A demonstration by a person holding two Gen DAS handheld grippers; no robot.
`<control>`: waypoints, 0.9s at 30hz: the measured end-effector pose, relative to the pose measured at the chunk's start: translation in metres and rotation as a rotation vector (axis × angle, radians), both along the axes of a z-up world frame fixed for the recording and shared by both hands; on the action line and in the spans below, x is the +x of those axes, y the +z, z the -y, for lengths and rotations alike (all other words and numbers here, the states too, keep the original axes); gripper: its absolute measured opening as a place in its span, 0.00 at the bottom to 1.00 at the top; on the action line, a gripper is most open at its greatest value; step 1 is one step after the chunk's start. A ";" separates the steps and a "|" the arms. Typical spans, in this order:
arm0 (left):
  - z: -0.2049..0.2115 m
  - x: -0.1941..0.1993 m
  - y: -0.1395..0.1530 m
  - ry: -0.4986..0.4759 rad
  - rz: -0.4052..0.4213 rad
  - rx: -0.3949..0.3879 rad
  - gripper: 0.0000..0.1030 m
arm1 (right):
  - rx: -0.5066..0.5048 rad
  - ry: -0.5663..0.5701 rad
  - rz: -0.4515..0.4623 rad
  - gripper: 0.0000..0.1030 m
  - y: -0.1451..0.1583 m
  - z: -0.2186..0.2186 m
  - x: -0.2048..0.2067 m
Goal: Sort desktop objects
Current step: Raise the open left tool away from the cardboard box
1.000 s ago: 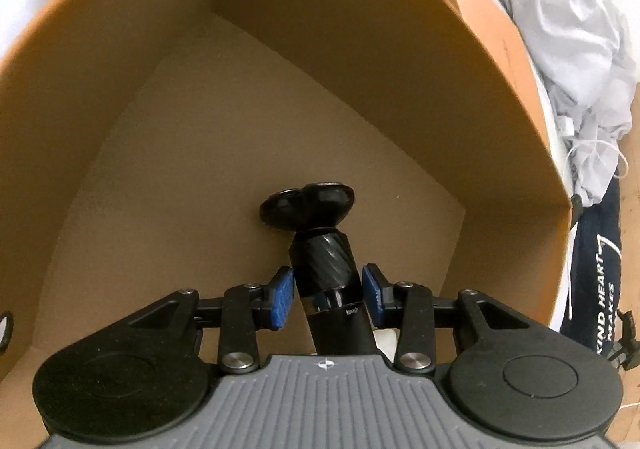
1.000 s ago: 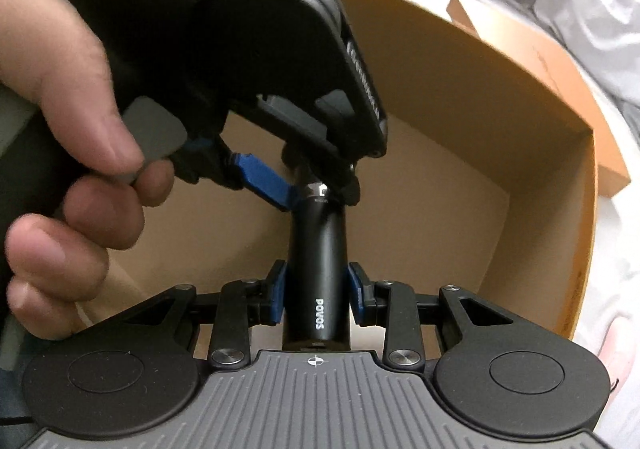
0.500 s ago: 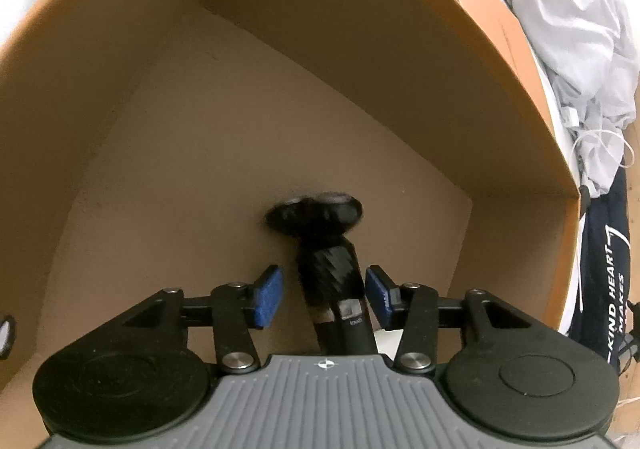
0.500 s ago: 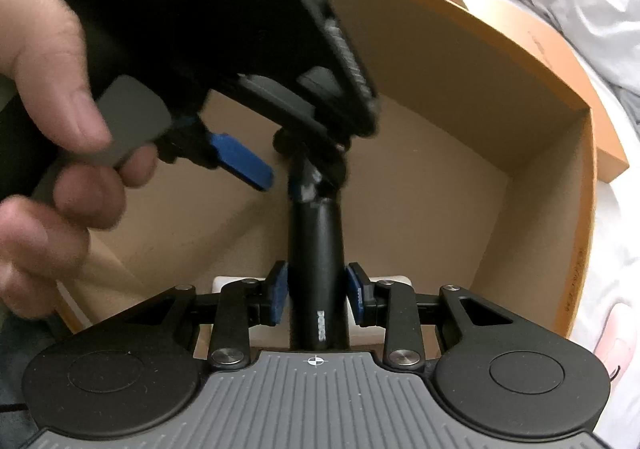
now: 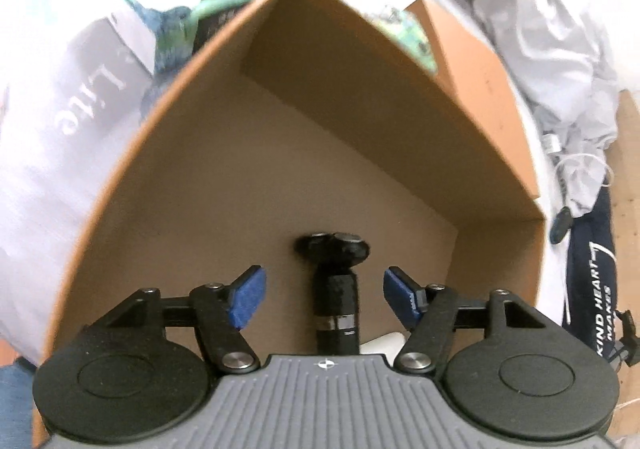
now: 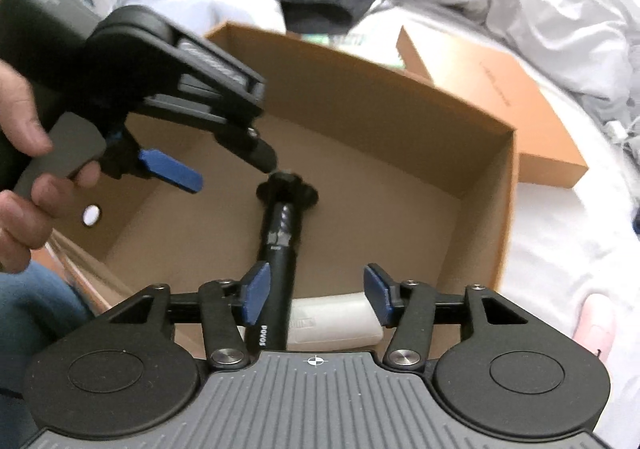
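Lying on the floor of the open brown cardboard box (image 5: 224, 177), the black cylindrical handle (image 5: 335, 305) rests free of both tools, its knobbed head pointing toward the far wall and its shaft running back toward the cameras. In the right wrist view the shaft's near end carries white lettering that reads "POVOS", and a white block (image 6: 334, 319) lies just beside it at the near wall. The left gripper (image 5: 325, 299) has its blue pads spread wide, one on each side of the handle without touching it. The right gripper (image 6: 316, 295) is likewise spread apart; its left pad sits against the shaft's side and its right pad is well clear. Seen from the right, the left tool's grey body shows the letters "DAS", held by the person's left hand (image 6: 22, 169). Right of the box, a dark bag (image 5: 592, 289) bears "KIND HEART MAKES". Left of it, pale fabric (image 5: 60, 97) shows large white letters too blurred to read. An orange flat box (image 6: 500, 105) lies beyond the far right corner.
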State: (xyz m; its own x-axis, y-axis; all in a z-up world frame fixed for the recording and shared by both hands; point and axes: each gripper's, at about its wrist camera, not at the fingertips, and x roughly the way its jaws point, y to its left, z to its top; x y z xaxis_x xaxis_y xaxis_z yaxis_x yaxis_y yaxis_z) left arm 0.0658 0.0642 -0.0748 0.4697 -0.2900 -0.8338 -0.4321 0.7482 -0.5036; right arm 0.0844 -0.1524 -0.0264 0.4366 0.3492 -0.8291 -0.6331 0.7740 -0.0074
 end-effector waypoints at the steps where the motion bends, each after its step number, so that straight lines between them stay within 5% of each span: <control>1: -0.001 -0.004 0.005 -0.005 0.018 0.007 0.75 | 0.010 -0.007 0.012 0.63 0.004 0.005 -0.003; 10: -0.009 -0.053 0.056 -0.055 0.155 0.079 0.82 | 0.110 -0.040 0.119 0.74 0.051 0.040 -0.032; 18: -0.004 0.009 0.094 -0.090 0.266 0.129 0.86 | 0.226 -0.069 0.229 0.79 0.102 0.073 -0.079; 27: -0.004 -0.047 0.122 -0.149 0.428 0.232 0.88 | 0.359 -0.159 0.367 0.87 0.123 0.114 -0.136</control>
State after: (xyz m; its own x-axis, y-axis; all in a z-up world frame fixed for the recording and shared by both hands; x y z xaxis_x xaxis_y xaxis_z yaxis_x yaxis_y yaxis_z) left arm 0.0191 0.0683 0.0471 0.7509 -0.2100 -0.6262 -0.1036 0.8989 -0.4257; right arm -0.0512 -0.2659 0.0966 0.7461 0.4886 -0.4524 -0.5132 0.8548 0.0768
